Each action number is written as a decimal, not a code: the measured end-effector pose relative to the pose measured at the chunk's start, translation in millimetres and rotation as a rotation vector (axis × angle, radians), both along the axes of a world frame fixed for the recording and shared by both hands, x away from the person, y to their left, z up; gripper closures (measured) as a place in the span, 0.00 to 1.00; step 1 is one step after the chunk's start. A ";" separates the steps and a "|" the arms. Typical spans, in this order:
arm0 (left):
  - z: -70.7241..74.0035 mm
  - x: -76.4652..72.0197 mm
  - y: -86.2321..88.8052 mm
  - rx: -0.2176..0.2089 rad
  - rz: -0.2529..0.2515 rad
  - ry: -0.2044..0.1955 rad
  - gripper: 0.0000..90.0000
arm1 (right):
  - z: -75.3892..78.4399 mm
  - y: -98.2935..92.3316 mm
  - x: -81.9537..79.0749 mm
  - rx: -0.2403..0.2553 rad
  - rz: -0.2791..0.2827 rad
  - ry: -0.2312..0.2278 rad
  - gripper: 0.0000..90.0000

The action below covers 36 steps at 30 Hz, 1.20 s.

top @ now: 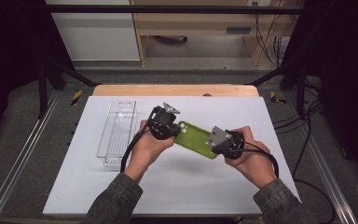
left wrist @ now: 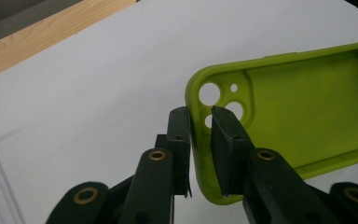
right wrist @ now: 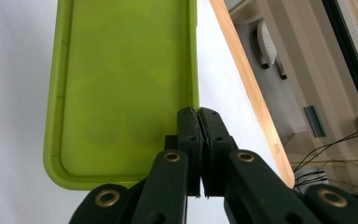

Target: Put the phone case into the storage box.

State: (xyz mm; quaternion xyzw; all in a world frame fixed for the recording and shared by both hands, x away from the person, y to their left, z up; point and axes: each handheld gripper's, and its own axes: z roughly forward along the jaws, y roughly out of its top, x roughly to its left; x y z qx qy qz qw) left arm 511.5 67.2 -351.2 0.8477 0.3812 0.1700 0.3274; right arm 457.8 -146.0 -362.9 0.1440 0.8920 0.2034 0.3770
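The green phone case (top: 196, 139) is held up above the middle of the table (top: 177, 196), between the two grippers. The right gripper (right wrist: 199, 112) has its fingers shut tight on a long side wall near the bottom corner. The left gripper (left wrist: 200, 122) has its fingers close on each side of the wall at the camera-hole end, but a thin gap still shows, so they do not press yet.

The case is soft. If the two hands pull apart or twist, it could bend or slip out.

The left gripper view shows the camera holes. The high view shows a clear tray (top: 117, 133) near the table's left edge.
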 end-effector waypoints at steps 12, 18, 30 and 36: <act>-4.5 0.9 5.7 0.003 0.004 0.006 0.82 | -2.0 7.9 -0.6 -0.004 0.014 0.001 0.98; -3.9 0.4 8.2 -0.006 -0.006 0.013 0.82 | -2.6 8.2 -0.7 -0.001 0.014 0.001 0.98; -0.1 -1.1 11.5 -0.041 -0.009 0.025 0.82 | 1.2 3.3 -0.4 0.017 -0.001 -0.007 0.98; -1.6 2.0 12.5 -0.044 -0.002 0.032 0.89 | 1.9 2.1 -1.4 0.018 0.007 -0.012 0.98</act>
